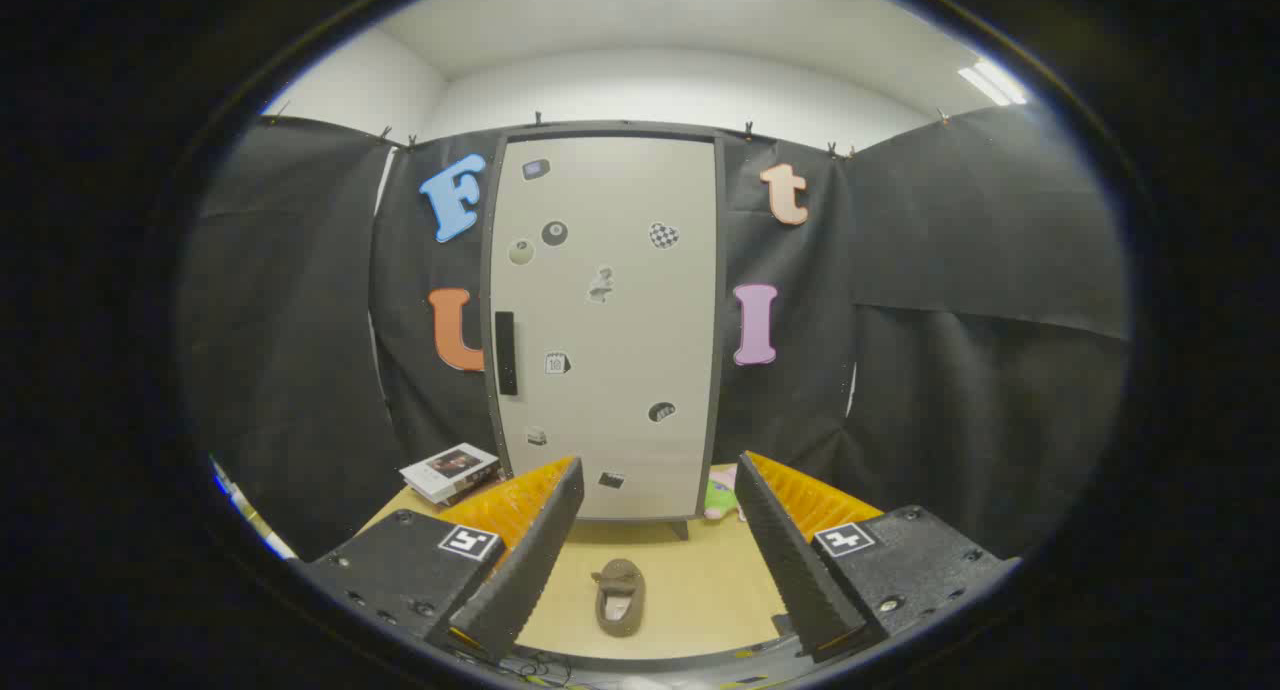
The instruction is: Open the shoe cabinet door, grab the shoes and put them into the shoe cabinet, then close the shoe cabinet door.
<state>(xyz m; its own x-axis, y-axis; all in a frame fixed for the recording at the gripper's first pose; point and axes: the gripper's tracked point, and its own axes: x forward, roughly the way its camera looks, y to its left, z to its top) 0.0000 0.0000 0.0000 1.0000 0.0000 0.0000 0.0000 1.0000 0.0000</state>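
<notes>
I had the gripper [660, 530] with its fingers [530, 560] spread wide, holding nothing. A brown shoe [619, 596] lay on the table [700, 590] between them. Beyond stood the shoe cabinet [606, 320], door shut, dotted with stickers [554, 233] too small to read. A book [449, 471] lay beside the cabinet.

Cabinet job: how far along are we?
Nothing looks done. The cabinet door is shut, its handle untouched. The shoe lies on the table between the fingers of the claw, which is open and holds nothing. Left: open the door, grab the shoe, put it inside, close the door.
</notes>
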